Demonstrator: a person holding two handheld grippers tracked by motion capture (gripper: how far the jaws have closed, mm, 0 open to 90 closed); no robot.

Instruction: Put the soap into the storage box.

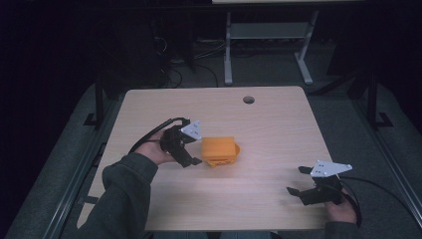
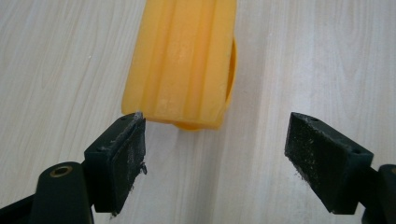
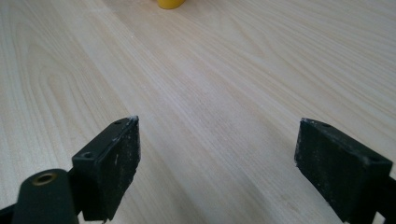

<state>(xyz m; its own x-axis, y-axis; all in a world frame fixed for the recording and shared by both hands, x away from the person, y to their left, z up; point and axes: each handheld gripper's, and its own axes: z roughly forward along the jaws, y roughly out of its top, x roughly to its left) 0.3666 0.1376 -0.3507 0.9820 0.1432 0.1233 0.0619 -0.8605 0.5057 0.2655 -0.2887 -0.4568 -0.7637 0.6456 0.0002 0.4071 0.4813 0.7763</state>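
An orange ribbed plastic block (image 1: 219, 150) lies near the middle of the wooden table (image 1: 259, 119), with a rounded orange piece under its right side. My left gripper (image 1: 195, 148) sits just left of it, open, jaws wide. In the left gripper view the block (image 2: 182, 60) lies just beyond the pads (image 2: 123, 154), its near end level with the left jaw's tip, nothing between them. My right gripper (image 1: 297, 180) rests open near the table's front right, over bare wood. In the right gripper view its gripper (image 3: 217, 158) is open, and a bit of the orange thing (image 3: 171, 3) shows at the top edge.
A round cable hole (image 1: 248, 99) sits near the table's far edge. Beyond the table stand a grey metal frame (image 1: 268, 45) and cables on a dark floor. Cables trail from both grippers over the table's front part.
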